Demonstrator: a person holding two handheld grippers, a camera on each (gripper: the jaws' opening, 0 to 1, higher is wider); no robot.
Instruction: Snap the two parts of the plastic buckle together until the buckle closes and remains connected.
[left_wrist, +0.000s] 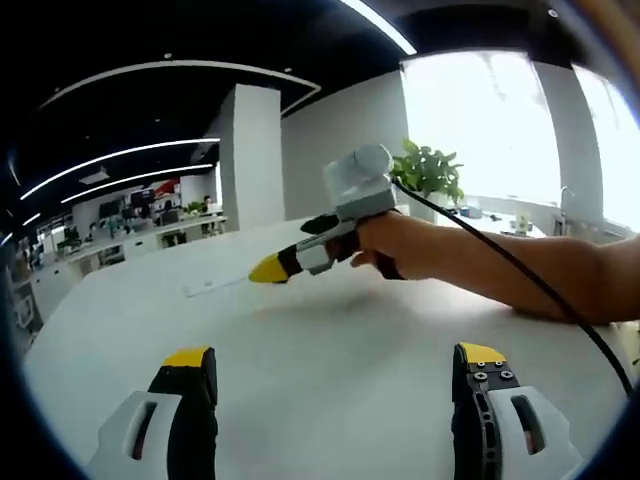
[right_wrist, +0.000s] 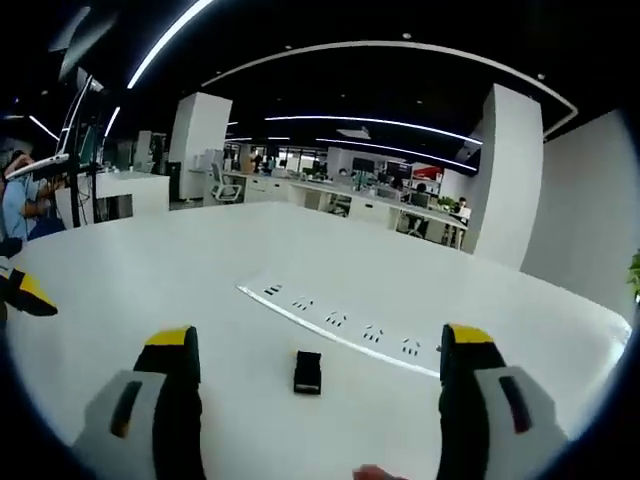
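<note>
A small black plastic buckle piece (right_wrist: 308, 372) lies on the white table (right_wrist: 150, 270), just short of a row of sockets. My right gripper (right_wrist: 318, 342) stands open above the table, and the buckle piece shows in the gap between its yellow-tipped jaws, untouched. In the left gripper view the right gripper (left_wrist: 268, 270) reaches in from the right, held by a person's hand (left_wrist: 400, 245), its yellow tip low over the table. My left gripper (left_wrist: 335, 357) is open with only bare table between its jaws. Its yellow tip (right_wrist: 28, 290) pokes in at the left edge of the right gripper view.
A flush power strip (right_wrist: 335, 322) with several sockets runs across the table; it appears as a white strip (left_wrist: 212, 288) in the left gripper view. A black cable (left_wrist: 520, 270) trails over the person's forearm. A potted plant (left_wrist: 428, 170) stands at the far edge. Office desks lie beyond.
</note>
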